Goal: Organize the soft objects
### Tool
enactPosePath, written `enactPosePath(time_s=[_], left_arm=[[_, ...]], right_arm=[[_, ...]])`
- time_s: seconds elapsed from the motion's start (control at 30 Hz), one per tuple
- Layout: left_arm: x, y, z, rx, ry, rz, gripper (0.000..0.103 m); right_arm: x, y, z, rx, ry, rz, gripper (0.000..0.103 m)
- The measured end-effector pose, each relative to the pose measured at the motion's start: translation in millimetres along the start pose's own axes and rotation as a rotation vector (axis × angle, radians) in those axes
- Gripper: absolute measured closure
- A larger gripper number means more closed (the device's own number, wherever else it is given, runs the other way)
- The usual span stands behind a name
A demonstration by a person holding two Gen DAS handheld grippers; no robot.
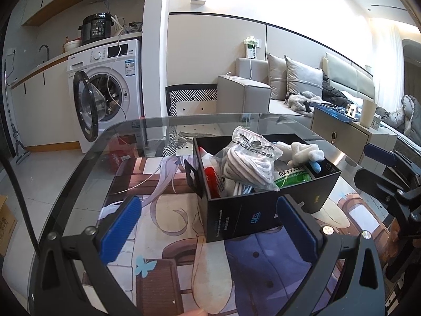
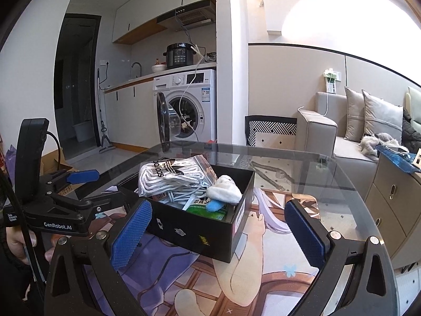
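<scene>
A black open box (image 1: 263, 210) (image 2: 194, 233) stands on the printed mat on the glass table. In it lie a clear bag of white Adidas socks (image 1: 250, 160) (image 2: 171, 176), a white plush toy (image 1: 302, 152) (image 2: 225, 189), a green packet (image 1: 294, 177) (image 2: 208, 209) and white cable. My left gripper (image 1: 208, 226) is open and empty, just in front of the box; it also shows at the left of the right wrist view (image 2: 79, 184). My right gripper (image 2: 218, 234) is open and empty, its fingers on either side of the box's near corner, and shows in the left wrist view (image 1: 381, 163).
The glass table's rim (image 1: 86, 158) (image 2: 350, 173) curves around the mat. Behind are a washing machine (image 1: 105, 92) with its door open, a grey sofa (image 2: 342, 137) and a beige cabinet (image 1: 350, 134). A cardboard box (image 1: 5, 223) sits on the floor at left.
</scene>
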State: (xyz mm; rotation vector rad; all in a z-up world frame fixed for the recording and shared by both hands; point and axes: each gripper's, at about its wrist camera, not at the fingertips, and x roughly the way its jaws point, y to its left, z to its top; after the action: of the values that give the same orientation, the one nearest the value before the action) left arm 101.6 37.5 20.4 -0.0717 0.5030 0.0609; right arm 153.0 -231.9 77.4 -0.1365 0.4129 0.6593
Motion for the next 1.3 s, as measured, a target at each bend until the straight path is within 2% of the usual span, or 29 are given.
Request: enactPosePath(time_s=[1.3], left_arm=[[-3.0,1.1,-0.5,-0.003,-0.017,0.004,0.000]], right_arm=[[-0.8,-0.9,-1.1,-0.005,-0.006,-0.003,0.000]])
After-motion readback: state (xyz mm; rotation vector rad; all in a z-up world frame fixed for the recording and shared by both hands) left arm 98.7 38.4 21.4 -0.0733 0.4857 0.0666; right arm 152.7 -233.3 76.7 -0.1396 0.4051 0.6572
